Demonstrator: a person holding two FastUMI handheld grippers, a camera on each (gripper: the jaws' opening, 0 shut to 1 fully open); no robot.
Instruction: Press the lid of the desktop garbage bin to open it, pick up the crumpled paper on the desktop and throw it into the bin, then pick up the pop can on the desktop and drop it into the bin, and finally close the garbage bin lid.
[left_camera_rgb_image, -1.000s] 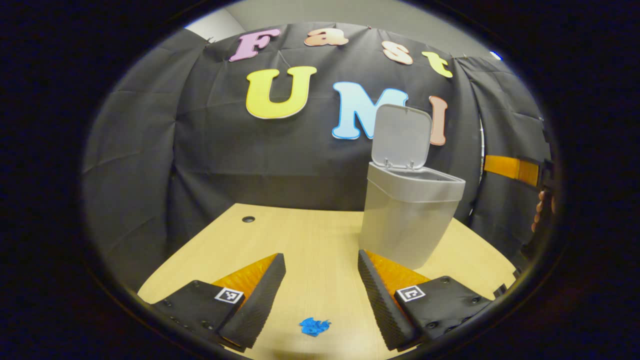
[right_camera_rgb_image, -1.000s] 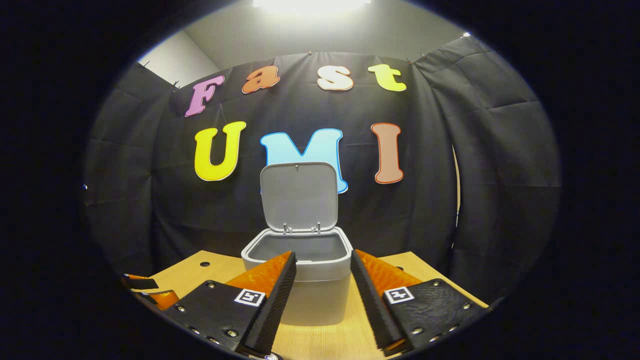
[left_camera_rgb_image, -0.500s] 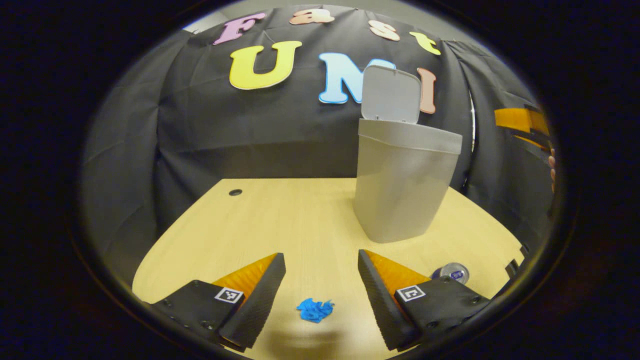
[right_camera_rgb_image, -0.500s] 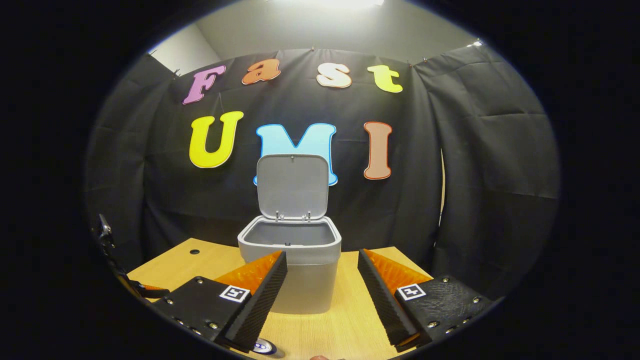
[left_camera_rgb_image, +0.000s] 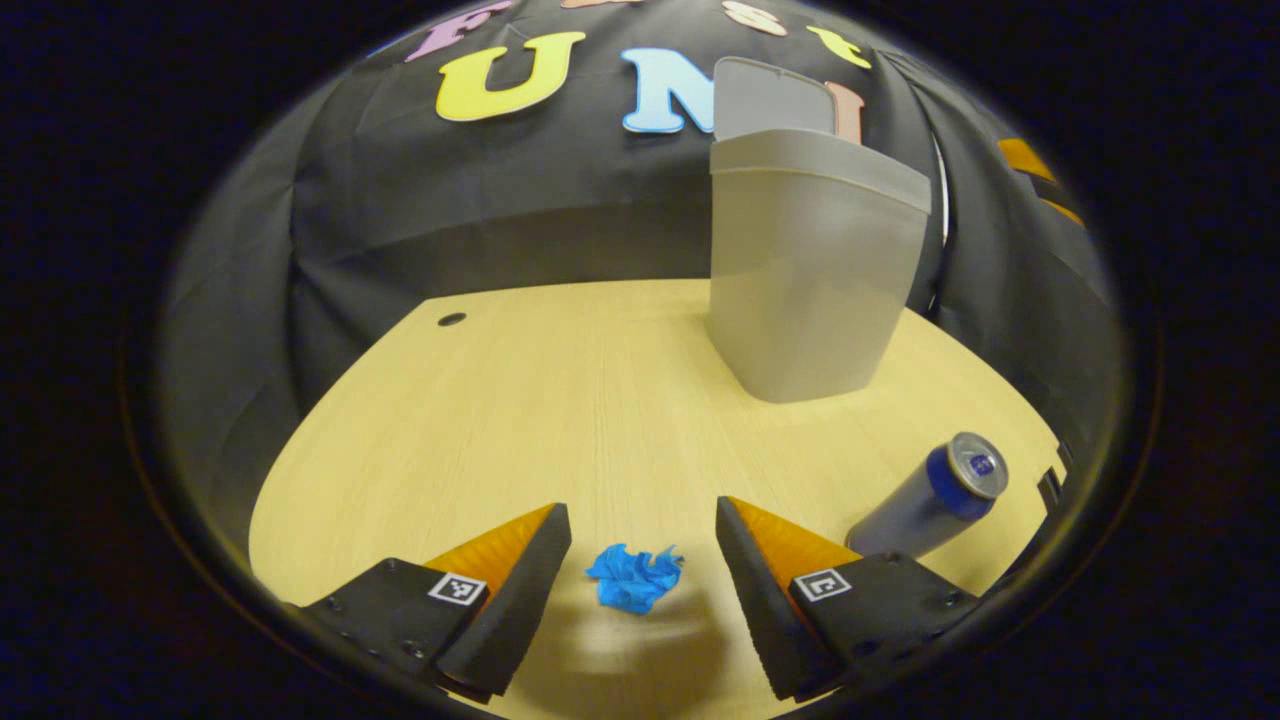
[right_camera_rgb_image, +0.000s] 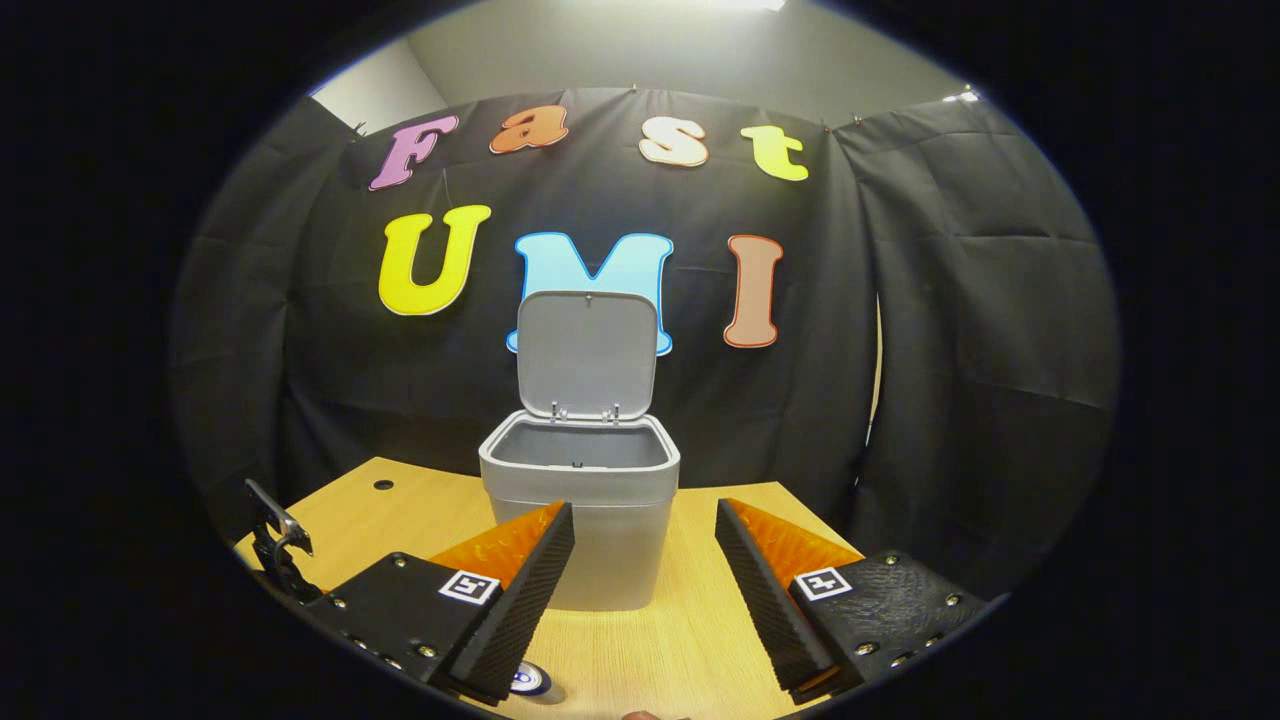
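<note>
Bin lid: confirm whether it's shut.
No, the lid stands upright behind the bin, whose mouth is open.

Grey bin (right_camera_rgb_image: 580, 520), blue crumpled paper (left_camera_rgb_image: 634, 578), wood-grain desk (left_camera_rgb_image: 560, 400) (pale)

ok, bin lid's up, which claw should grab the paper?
Left. The left claw is open with the crumpled blue paper ball lying between its fingers. The right claw faces the open grey plastic bin.

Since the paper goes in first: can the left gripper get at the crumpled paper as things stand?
Probably yes. The left gripper is open, and the blue crumpled paper lies on the desktop between its fingers, with nothing in the way.
</note>
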